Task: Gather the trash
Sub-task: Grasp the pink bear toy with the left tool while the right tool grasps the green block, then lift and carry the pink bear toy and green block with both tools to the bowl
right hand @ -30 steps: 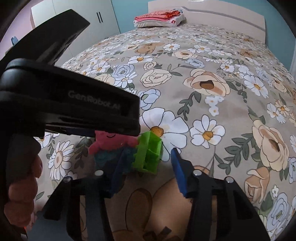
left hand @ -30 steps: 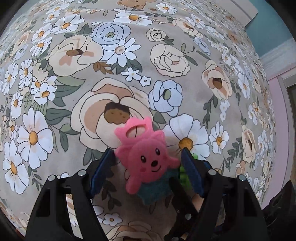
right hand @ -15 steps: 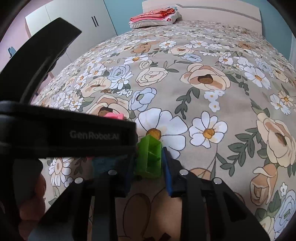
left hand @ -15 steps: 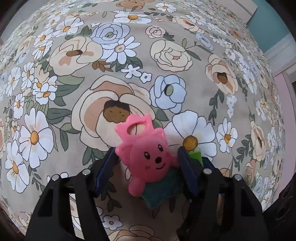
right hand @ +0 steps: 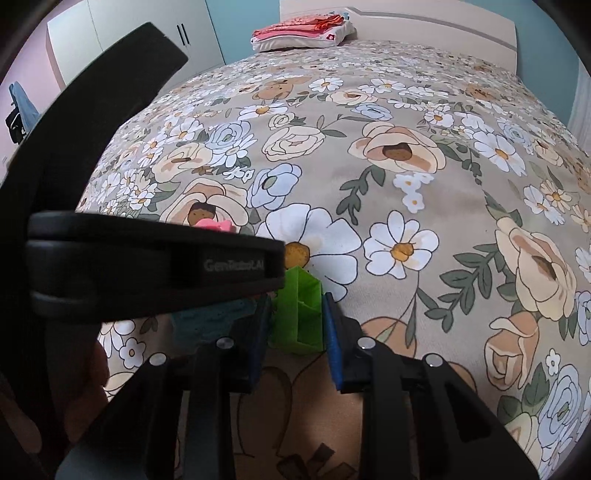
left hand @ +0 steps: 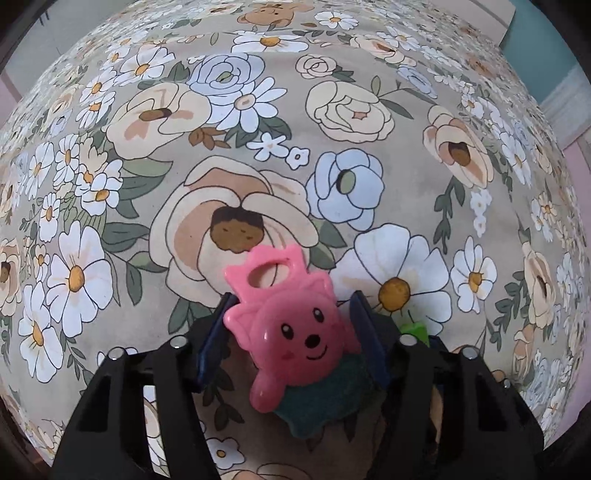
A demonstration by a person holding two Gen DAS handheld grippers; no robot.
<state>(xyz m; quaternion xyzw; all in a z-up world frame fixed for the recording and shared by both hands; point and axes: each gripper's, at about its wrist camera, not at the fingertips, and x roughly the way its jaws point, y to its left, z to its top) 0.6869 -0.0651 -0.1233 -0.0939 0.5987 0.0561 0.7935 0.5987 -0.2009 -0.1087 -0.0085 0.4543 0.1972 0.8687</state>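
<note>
A pink plastic bear-shaped scrubber (left hand: 291, 332) with a dark green sponge underside lies on the flowered bedspread (left hand: 258, 129). My left gripper (left hand: 291, 339) is shut on it, blue pads pressed to both its sides. A small green plastic box piece (right hand: 298, 317) sits just right of it. My right gripper (right hand: 297, 336) is shut on the green piece, pads against both walls. The left gripper's black body (right hand: 155, 258) hides most of the scrubber in the right wrist view; only a pink tip (right hand: 216, 224) shows. A green corner (left hand: 413, 328) shows in the left wrist view.
The bedspread (right hand: 406, 166) covers a wide bed. Folded red and white linen (right hand: 303, 33) lies at the headboard (right hand: 424, 18). White wardrobes (right hand: 129, 33) stand at the far left. A hand (right hand: 92, 387) holds the left gripper.
Both grippers have closed from wide open: the left onto the pink scrubber, the right onto the green piece. The right gripper has moved forward around the green piece.
</note>
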